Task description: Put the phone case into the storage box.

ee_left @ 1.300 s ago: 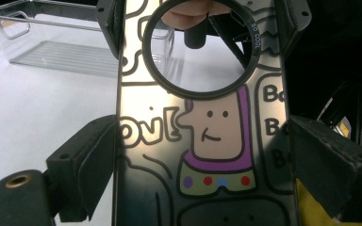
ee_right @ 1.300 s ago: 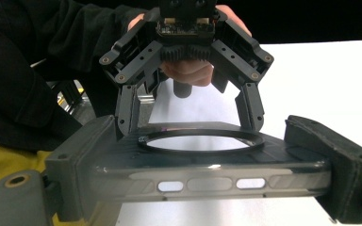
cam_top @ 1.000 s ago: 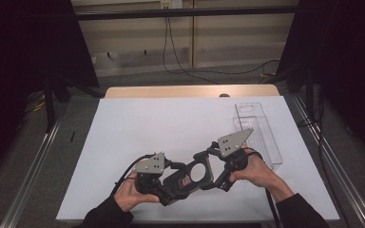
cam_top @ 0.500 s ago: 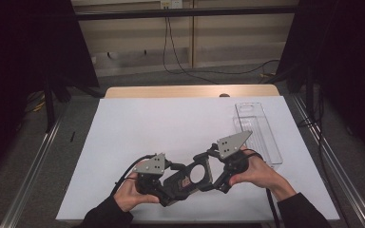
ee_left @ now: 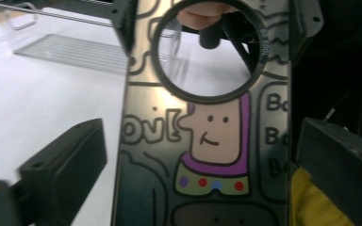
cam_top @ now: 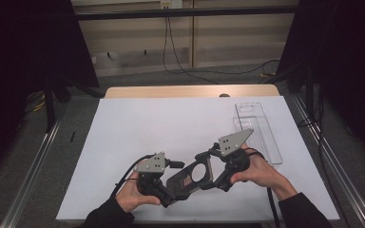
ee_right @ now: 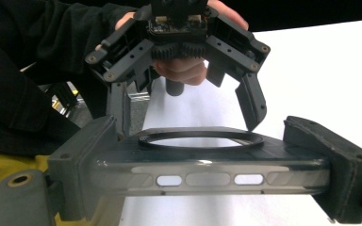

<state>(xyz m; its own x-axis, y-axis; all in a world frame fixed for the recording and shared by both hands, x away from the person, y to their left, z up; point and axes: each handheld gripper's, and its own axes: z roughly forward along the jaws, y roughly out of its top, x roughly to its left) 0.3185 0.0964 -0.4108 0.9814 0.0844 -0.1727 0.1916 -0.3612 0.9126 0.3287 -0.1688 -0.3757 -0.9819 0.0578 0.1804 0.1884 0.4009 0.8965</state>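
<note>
A dark see-through phone case (cam_top: 195,175) with a round ring and a cartoon print hangs just above the white sheet between both grippers. My right gripper (cam_top: 213,172) is shut on one end; in the right gripper view its pads (ee_right: 92,165) press on the case (ee_right: 202,179) from both sides. My left gripper (cam_top: 175,183) straddles the other end. Its jaws have just been opening. In the left gripper view the case (ee_left: 217,136) lies between them, with a thin gap at each jaw, so my left gripper (ee_left: 200,160) is open. The right gripper view also shows the left gripper (ee_right: 187,123) farther off.
A clear plastic tray (cam_top: 259,128) lies at the right of the white sheet (cam_top: 171,123), just beyond my right hand, and shows as the tray (ee_left: 70,52) in the left gripper view. The wooden table edge (cam_top: 190,91) runs along the back. Metal rails (cam_top: 33,166) flank the table.
</note>
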